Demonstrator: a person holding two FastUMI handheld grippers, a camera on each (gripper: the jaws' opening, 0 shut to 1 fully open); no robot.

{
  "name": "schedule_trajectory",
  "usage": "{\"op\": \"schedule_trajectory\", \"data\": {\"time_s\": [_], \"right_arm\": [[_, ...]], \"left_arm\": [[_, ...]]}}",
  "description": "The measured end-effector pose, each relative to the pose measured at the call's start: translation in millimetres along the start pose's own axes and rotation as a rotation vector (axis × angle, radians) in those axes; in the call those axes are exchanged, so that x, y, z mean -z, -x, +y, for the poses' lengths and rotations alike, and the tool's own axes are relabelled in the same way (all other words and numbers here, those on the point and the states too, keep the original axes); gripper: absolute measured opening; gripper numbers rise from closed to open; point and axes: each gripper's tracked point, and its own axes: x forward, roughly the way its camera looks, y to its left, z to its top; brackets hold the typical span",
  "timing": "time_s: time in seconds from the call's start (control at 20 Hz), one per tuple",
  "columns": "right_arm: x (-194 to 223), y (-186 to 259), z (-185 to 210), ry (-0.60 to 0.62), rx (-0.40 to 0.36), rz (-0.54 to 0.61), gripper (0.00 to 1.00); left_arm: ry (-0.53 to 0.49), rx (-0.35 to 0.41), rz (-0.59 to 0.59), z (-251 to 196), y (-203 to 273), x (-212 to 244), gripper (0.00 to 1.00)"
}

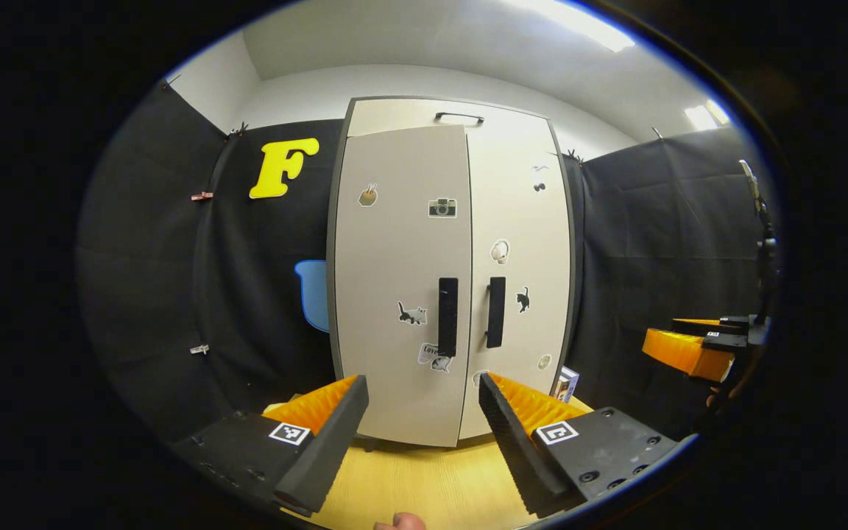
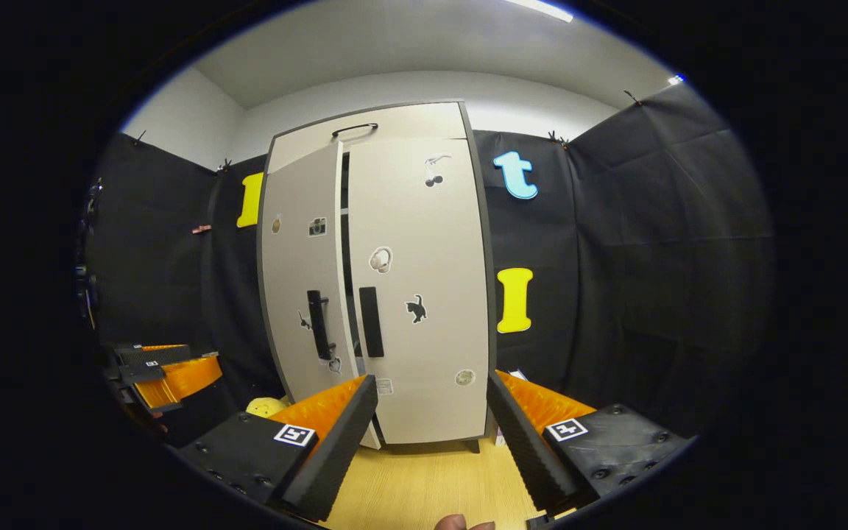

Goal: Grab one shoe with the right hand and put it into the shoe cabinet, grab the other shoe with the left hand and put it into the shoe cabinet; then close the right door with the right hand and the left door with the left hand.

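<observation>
Cabinet's left door hangs slightly ajar at frame centre, so my empty, wide-open left gripper faces it; right gripper likewise open, empty.

Your left gripper holds its fingers spread over bare pale wood tabletop, with open room between them and the tall beige two-door shoe cabinet. The cabinet's left door stands slightly ajar, swung out toward you, leaving a narrow dark slit beside the flush right door. Two black vertical handles stick out near that seam. Your right gripper also gapes over clear tabletop. A small box sits at the cabinet's right foot, black cloth walls closing both sides.
</observation>
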Motion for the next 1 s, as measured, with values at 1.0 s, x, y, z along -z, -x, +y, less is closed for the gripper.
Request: {"op": "schedule_trajectory", "data": {"time_s": [1.0], "right_arm": [[1.9,5.6,7.3,0.034,-0.013,-0.005,0.98]], "left_arm": [[0.001,0.003,0.003,-0.4,2.5,7.2,0.95]]}}
